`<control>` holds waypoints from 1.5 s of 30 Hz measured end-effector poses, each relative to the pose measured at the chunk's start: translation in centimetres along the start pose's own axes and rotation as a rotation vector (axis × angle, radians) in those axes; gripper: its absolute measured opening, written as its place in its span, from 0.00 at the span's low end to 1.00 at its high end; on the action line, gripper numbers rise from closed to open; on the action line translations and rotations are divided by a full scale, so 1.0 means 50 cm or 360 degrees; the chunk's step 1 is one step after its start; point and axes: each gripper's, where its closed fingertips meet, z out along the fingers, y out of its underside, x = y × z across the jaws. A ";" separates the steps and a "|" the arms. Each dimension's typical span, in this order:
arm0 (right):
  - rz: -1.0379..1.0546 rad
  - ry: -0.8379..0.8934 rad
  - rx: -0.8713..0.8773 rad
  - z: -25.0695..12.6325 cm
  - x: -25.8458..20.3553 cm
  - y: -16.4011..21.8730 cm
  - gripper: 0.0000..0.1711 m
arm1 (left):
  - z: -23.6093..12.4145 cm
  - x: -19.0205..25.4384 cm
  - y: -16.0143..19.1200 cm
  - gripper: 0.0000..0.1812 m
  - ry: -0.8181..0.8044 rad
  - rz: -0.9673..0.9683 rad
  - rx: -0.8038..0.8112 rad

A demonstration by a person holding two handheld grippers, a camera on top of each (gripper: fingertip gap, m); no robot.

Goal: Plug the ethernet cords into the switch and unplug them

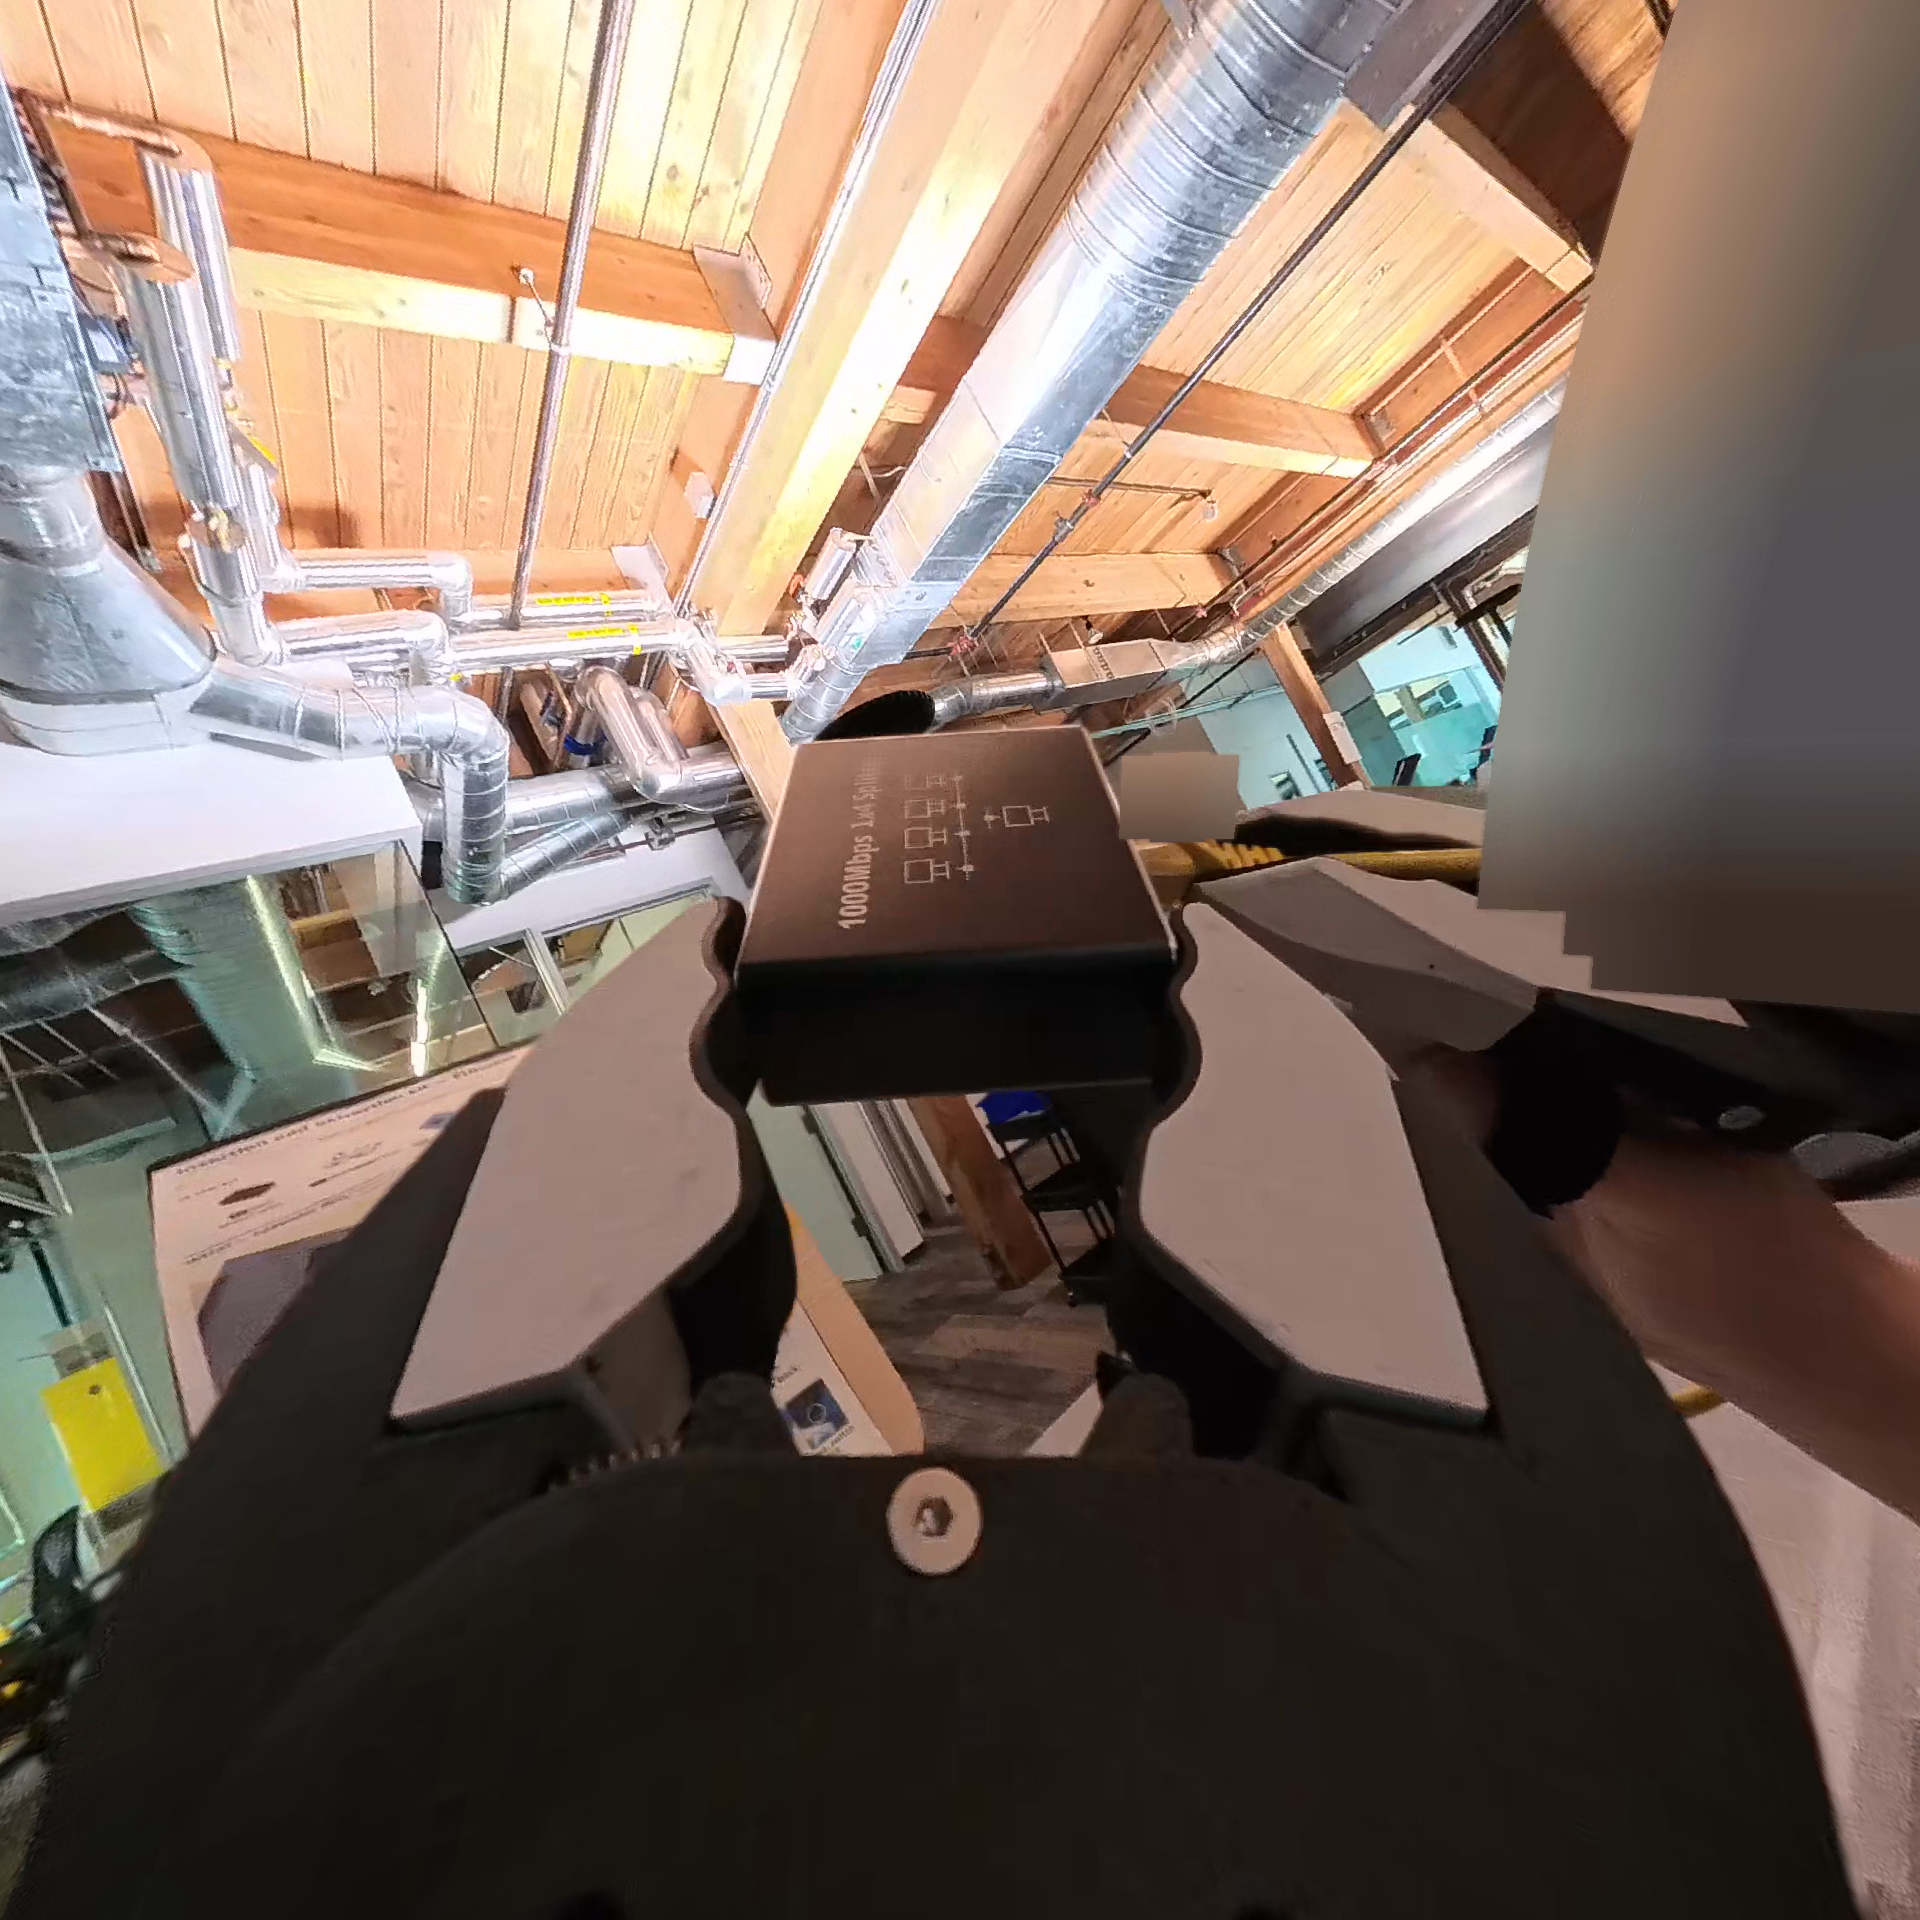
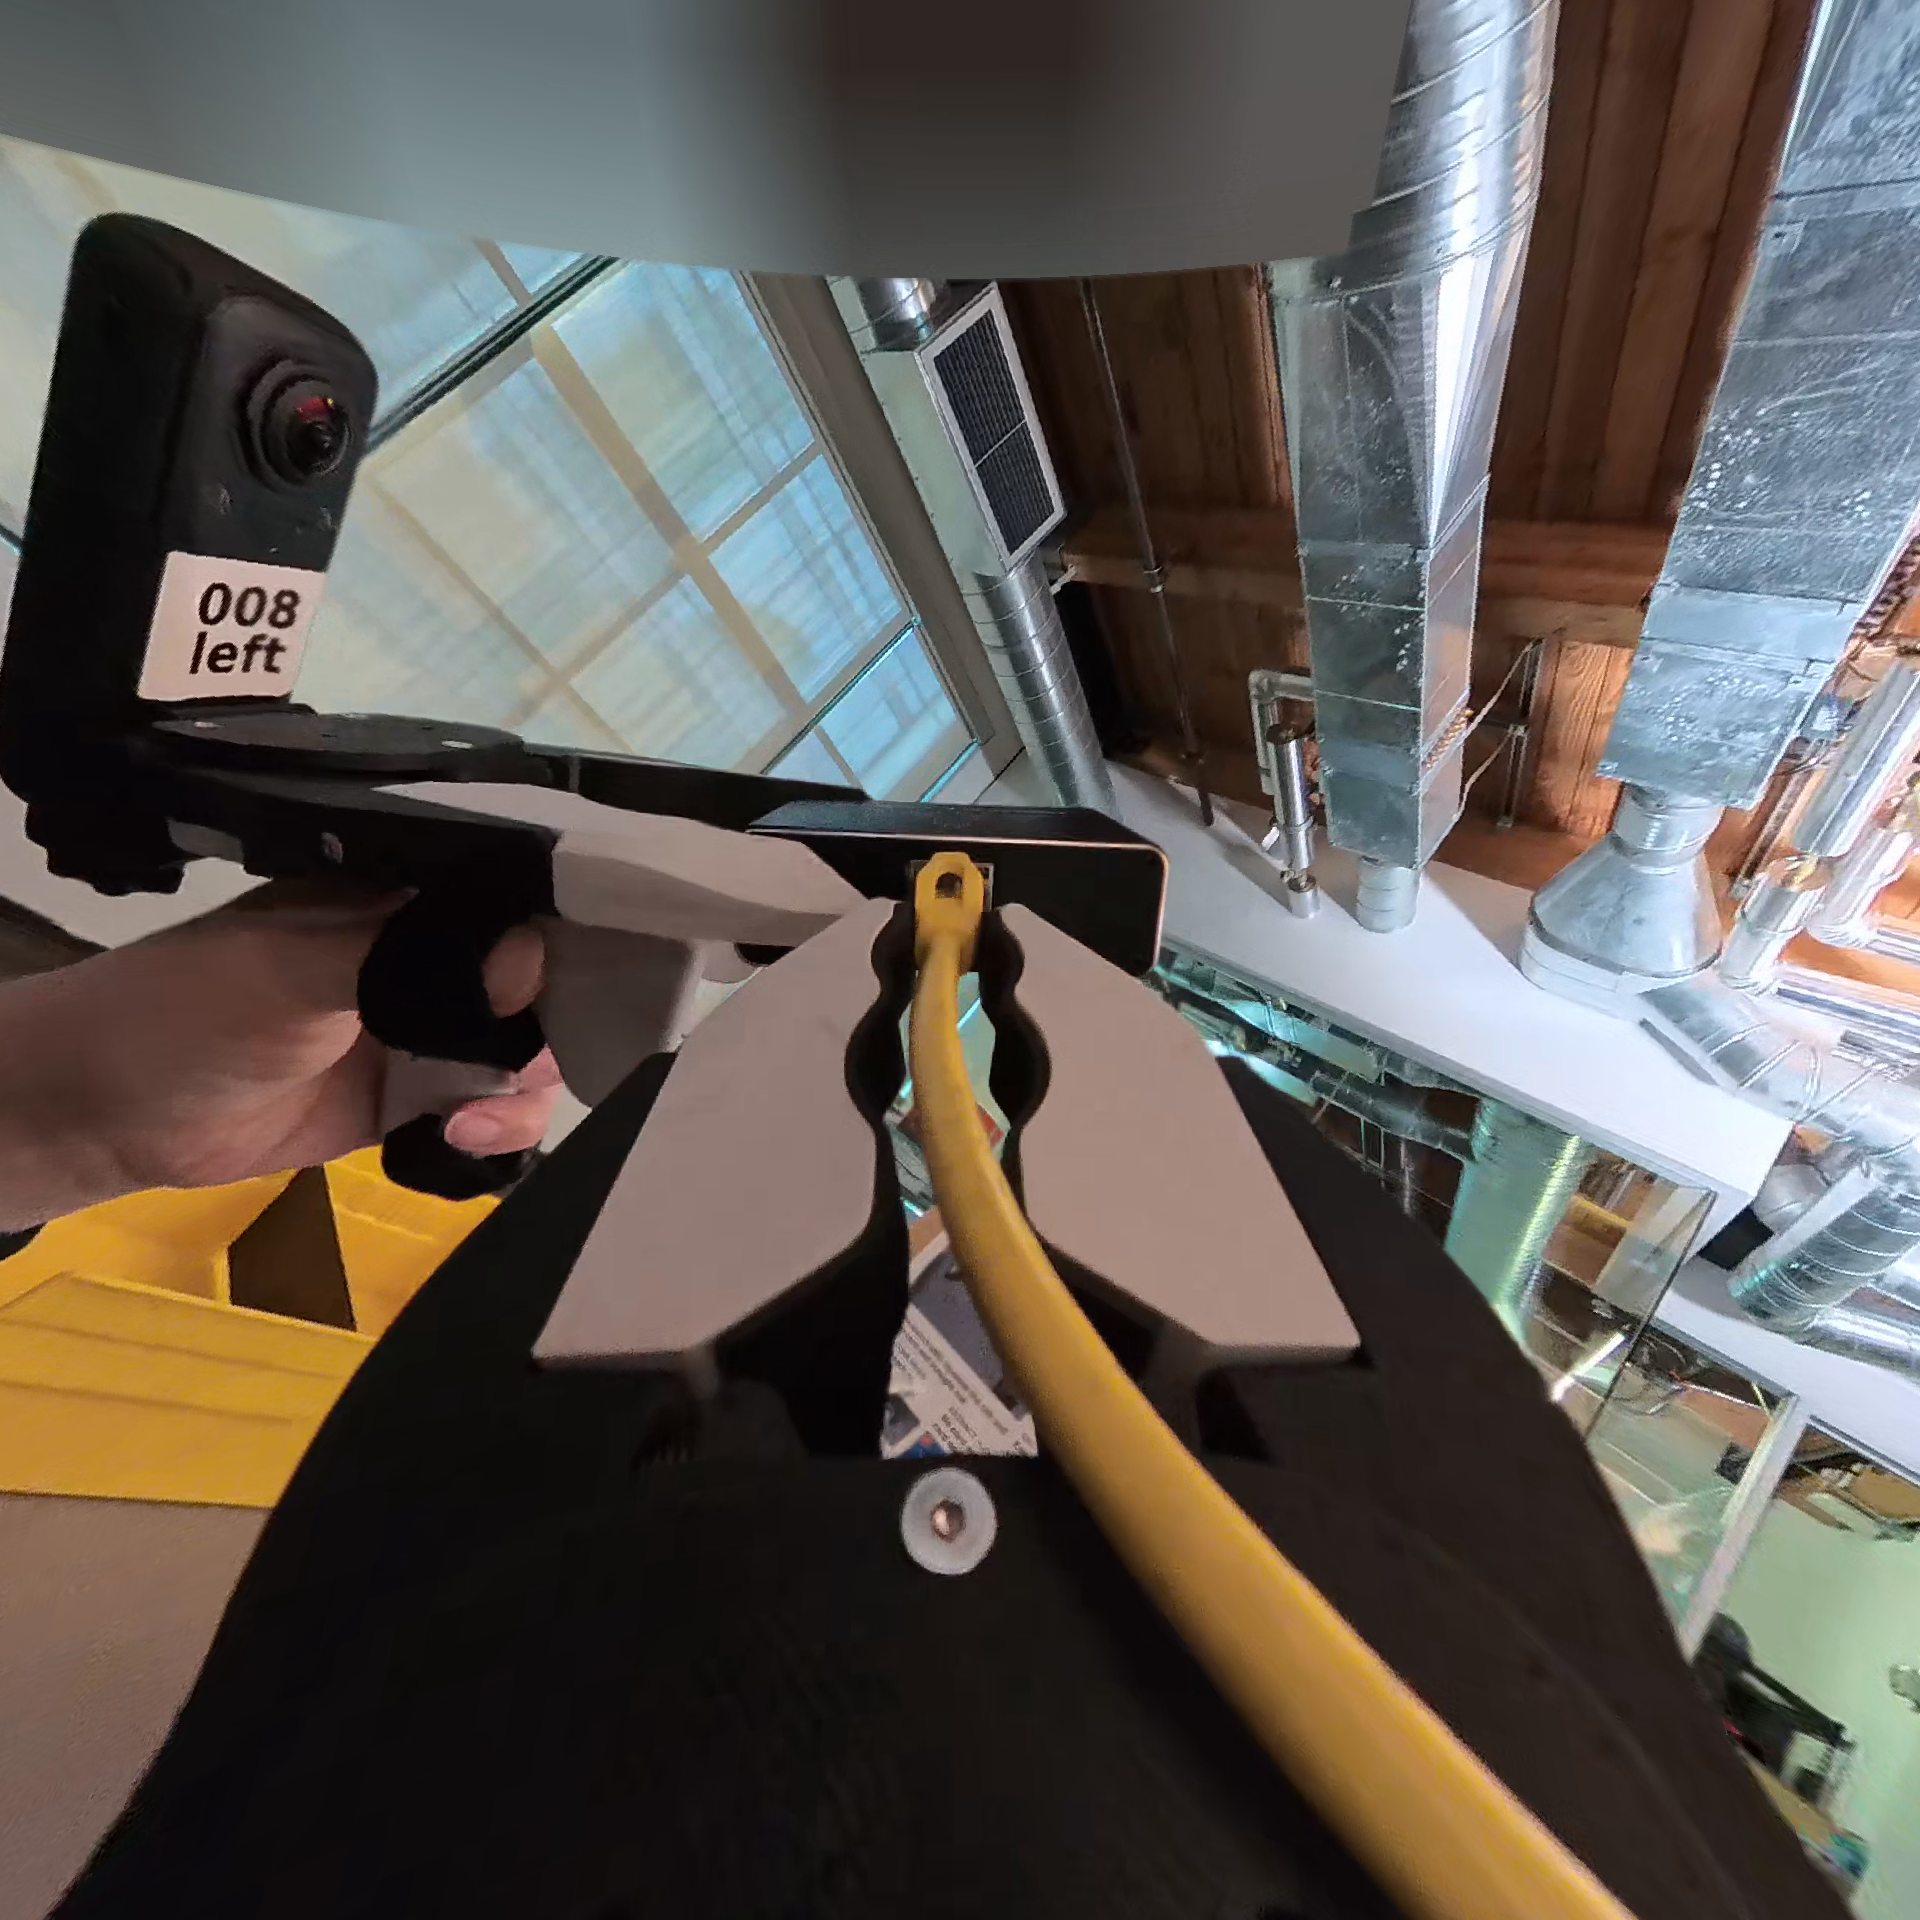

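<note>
My left gripper point(image 1: 951, 1023) is shut on a small black switch box point(image 1: 951, 862) and holds it up in the air, tilted toward the ceiling. The switch also shows in the right wrist view point(image 2: 1070, 883) with its port side facing me. My right gripper point(image 2: 945, 920) is shut on a yellow ethernet cord point(image 2: 1039, 1247) just behind its plug point(image 2: 948, 883), and the plug sits in a port of the switch. The cord runs back over the right gripper's body. In the left wrist view the right gripper point(image 1: 1195, 868) and the cord point(image 1: 1351, 858) come in from the right of the switch.
Both views look up at a wooden ceiling with silver ducts point(image 1: 1039, 395) and pipes. A person's hand point(image 2: 208, 1039) holds the left gripper's handle, with its camera point(image 2: 197, 457) above. A yellow bin point(image 2: 156, 1351) lies low left. Windows point(image 2: 623, 540) stand behind.
</note>
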 end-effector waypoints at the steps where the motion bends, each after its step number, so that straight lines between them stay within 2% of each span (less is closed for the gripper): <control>1: 0.0011 0.0007 0.0021 -0.001 -0.001 -0.001 0.08 | -0.002 0.001 -0.002 0.41 -0.0003 0.0027 0.0012; 5: 0.0091 -0.0016 -0.0014 0.003 -0.004 0.008 0.08 | -0.008 0.000 -0.004 0.41 -0.0040 0.0090 0.0003; 14: 0.0181 -0.0024 -0.0056 0.009 -0.001 0.018 0.08 | -0.005 -0.003 0.009 0.41 -0.0024 -0.0054 -0.0004; 16: 0.0341 -0.0055 -0.0123 0.017 0.002 0.040 0.08 | -0.001 -0.017 0.023 0.41 -0.0091 -0.0029 -0.0084; 19: 0.0647 -0.0110 -0.0190 0.031 0.003 0.089 0.08 | 0.002 -0.043 0.049 0.41 -0.0184 0.0200 -0.0268; 21: 0.0887 -0.0166 -0.0206 0.037 -0.004 0.113 0.17 | -0.011 -0.095 0.066 0.41 -0.0354 0.0246 -0.0353; 23: 0.1071 -0.0246 -0.0213 0.040 -0.012 0.126 0.20 | -0.039 -0.163 0.086 0.41 -0.0539 0.0177 -0.0382; 27: 0.1402 -0.0540 -0.0327 0.035 -0.046 0.155 0.19 | -0.091 -0.260 0.180 0.41 -0.0755 -0.0122 -0.0547; 29: 0.1469 -0.0539 -0.0159 0.028 -0.027 0.146 0.10 | -0.119 -0.300 0.242 0.41 -0.0906 -0.0065 -0.0686; 30: 0.1465 -0.0563 -0.0176 0.021 -0.027 0.157 0.06 | -0.130 -0.311 0.272 0.41 -0.0948 -0.0080 -0.0741; 31: 0.1470 -0.0612 -0.0292 0.015 -0.034 0.180 0.08 | -0.133 -0.311 0.301 0.41 -0.0948 -0.0129 -0.0778; 33: 0.1461 -0.0789 -0.0557 -0.008 -0.066 0.227 0.13 | -0.135 -0.298 0.357 0.41 -0.0925 -0.0189 -0.0872; 35: 0.1386 -0.0929 -0.0796 -0.039 -0.096 0.273 0.13 | -0.140 -0.276 0.409 0.41 -0.0906 -0.0107 -0.1012; 39: 0.1164 -0.1011 -0.1201 -0.092 -0.119 0.346 0.14 | -0.161 -0.197 0.501 0.41 -0.0784 -0.0059 -0.1264; 43: 0.1052 -0.1043 -0.1304 -0.108 -0.125 0.360 0.14 | -0.218 -0.123 0.587 0.41 -0.0742 -0.0047 -0.1492; 45: 0.1048 -0.1065 -0.1317 -0.110 -0.130 0.358 0.14 | -0.254 -0.095 0.635 0.41 -0.0740 -0.0137 -0.1620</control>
